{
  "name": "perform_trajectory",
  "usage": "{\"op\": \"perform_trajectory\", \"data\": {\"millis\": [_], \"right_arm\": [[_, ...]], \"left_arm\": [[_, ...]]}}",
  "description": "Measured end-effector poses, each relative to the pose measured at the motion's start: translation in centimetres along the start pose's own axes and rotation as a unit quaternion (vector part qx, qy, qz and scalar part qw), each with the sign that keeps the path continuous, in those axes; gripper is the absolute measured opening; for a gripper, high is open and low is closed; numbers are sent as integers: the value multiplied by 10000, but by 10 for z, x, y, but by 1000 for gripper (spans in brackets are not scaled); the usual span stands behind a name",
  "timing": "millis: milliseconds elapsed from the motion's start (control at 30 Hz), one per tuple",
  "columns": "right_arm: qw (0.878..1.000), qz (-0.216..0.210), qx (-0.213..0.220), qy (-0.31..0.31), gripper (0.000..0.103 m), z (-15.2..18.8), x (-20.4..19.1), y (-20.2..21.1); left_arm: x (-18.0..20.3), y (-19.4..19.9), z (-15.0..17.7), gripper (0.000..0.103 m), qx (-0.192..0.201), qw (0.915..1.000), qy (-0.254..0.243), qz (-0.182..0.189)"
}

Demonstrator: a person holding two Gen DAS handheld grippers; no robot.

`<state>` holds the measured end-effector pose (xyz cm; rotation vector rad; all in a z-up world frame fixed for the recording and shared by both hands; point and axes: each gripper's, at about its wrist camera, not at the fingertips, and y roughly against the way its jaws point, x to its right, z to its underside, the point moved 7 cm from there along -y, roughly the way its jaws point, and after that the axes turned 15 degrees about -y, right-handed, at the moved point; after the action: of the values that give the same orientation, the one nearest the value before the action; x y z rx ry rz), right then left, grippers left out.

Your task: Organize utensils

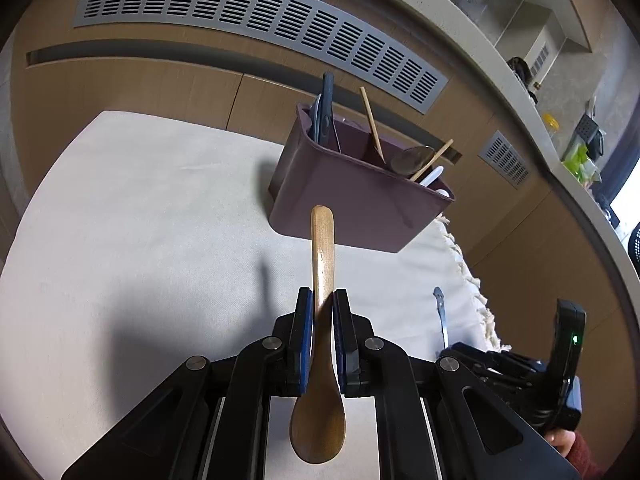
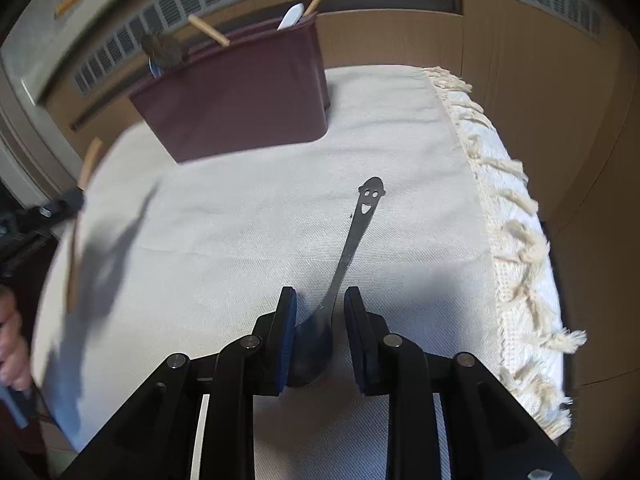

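My left gripper [image 1: 322, 300] is shut on a wooden spoon [image 1: 322, 264], held above the cloth with its handle pointing toward the purple utensil caddy [image 1: 352, 196]. The caddy holds several utensils and also shows in the right wrist view [image 2: 240, 96]. A metal spoon with a smiley-face handle [image 2: 352, 236] lies on the cloth. My right gripper [image 2: 320, 300] is open, its fingers on either side of that spoon's bowl. The metal spoon's handle shows in the left wrist view [image 1: 441, 312], beside my right gripper [image 1: 480, 360]. The wooden spoon appears blurred in the right wrist view [image 2: 86, 176].
A white cloth [image 1: 140, 220] covers the table, with a fringed edge at the right [image 2: 516, 216]. Wooden cabinet fronts with grey vent grilles [image 1: 256, 20] stand behind the table. A counter with small items [image 1: 576, 148] runs at the far right.
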<state>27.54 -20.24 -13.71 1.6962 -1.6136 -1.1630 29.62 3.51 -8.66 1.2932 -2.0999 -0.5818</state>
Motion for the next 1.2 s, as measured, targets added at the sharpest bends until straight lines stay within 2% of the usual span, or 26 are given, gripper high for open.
{"op": "perform_trajectory", "data": {"millis": [133,200,300,333,467,567,667,767,800,867,1033,1200], "right_arm": [[9990,-146,388,140,24,17,1,30],[9986,-445,251,107,24,36,3,39],[9990,-450,-26,-36,24,55,8,34],[9991,-417,71,-19,23,57,8,33],[9995,-44,275,128,25,47,-2,23],[9982,330,409,304,32,36,-14,11],[9971,453,583,182,38,28,-12,6],[9970,441,628,114,38,25,-10,5],[9969,435,642,153,26,24,-10,6],[9963,384,733,211,26,19,-11,13],[9878,79,1488,451,26,-9,-15,68],[9785,-319,1969,514,23,-39,-23,117]], "left_arm": [[0,4,0,10,105,9999,31,-20],[0,9,-1,10,209,9998,62,12],[4,16,-5,10,356,9994,3,53],[6,18,-6,10,398,9992,-7,56],[8,29,-8,10,562,9984,-22,-37],[2,39,-8,10,697,9974,76,-174],[-8,47,-4,10,839,9955,338,-279],[-14,50,0,10,935,9938,495,-350],[-13,50,0,10,941,9936,514,-351],[-10,51,-1,10,956,9936,495,-343],[5,61,-10,10,1121,9927,295,-331],[18,68,-16,10,1192,9921,142,-369]]}}
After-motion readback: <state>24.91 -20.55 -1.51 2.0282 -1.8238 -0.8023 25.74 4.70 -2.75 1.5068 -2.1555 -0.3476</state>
